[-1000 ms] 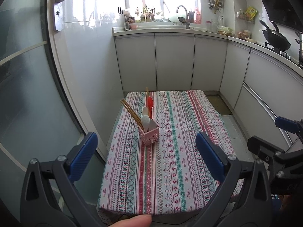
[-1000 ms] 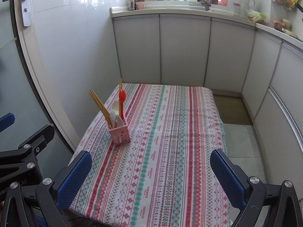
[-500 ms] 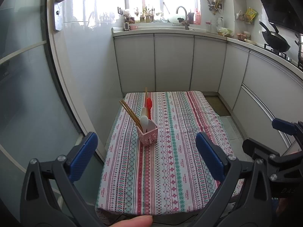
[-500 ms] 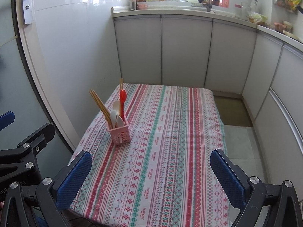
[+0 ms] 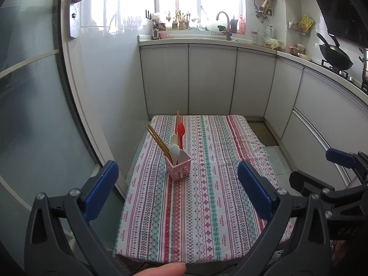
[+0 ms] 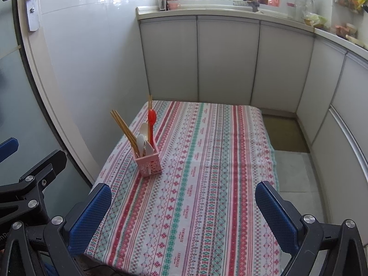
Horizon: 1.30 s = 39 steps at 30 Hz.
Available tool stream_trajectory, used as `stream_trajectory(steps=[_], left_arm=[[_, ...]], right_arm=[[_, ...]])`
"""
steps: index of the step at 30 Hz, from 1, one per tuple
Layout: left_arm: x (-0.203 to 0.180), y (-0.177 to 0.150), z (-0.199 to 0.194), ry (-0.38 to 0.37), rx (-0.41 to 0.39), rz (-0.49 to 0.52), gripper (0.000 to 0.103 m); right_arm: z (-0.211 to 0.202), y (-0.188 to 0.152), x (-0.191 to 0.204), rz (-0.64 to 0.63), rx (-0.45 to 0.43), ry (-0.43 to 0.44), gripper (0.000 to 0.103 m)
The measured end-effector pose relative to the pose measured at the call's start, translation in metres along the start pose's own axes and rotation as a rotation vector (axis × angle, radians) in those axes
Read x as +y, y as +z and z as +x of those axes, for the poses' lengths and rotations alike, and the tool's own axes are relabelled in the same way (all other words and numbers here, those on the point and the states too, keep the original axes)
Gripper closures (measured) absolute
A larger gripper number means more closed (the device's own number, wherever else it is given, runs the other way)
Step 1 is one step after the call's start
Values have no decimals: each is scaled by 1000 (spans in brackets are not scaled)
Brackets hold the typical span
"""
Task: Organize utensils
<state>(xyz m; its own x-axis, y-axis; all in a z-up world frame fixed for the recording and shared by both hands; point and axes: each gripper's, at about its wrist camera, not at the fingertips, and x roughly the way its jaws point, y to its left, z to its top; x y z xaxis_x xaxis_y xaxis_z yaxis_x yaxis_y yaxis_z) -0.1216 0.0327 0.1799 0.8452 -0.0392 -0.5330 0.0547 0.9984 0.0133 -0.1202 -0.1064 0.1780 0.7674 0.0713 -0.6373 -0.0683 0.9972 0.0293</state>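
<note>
A pink utensil holder (image 5: 179, 169) stands upright on the left half of my bench (image 5: 207, 207), which is draped in a striped, patterned cloth, set back from the near edge. Wooden chopsticks (image 5: 158, 141) lean out of it toward the left, white spoons (image 5: 174, 150) sit in its middle, and a red spoon (image 5: 181, 131) rises at the back with one more wooden stick (image 5: 177, 116) behind it. Seen from my right camera, the same holder (image 6: 149, 164) sits left of center, chopsticks (image 6: 124, 130) fanned leftward and red spoon (image 6: 151, 124) upright.

My left claw (image 5: 177, 193) hangs above the near edge of the bench with its blue pads (image 5: 100, 189) spread wide, gripping nothing; the holder lies between and beyond them. My right claw (image 6: 182, 218) is likewise spread wide and bare over the near right part of the cloth, well apart from the holder.

A fingertip (image 5: 158, 270) shows at the bottom of the left view. Behind the bench run white cabinets (image 5: 211, 80), a sink faucet (image 5: 224, 21) under a bright window, and a black wok (image 5: 334, 56) at right.
</note>
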Motion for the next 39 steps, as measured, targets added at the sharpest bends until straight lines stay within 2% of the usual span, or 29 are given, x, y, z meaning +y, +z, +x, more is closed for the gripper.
stream_trajectory(steps=[39], left_arm=[[5,2,5,-11,13,-11,0]], right_arm=[[4,-2,5,3,2,5,0]])
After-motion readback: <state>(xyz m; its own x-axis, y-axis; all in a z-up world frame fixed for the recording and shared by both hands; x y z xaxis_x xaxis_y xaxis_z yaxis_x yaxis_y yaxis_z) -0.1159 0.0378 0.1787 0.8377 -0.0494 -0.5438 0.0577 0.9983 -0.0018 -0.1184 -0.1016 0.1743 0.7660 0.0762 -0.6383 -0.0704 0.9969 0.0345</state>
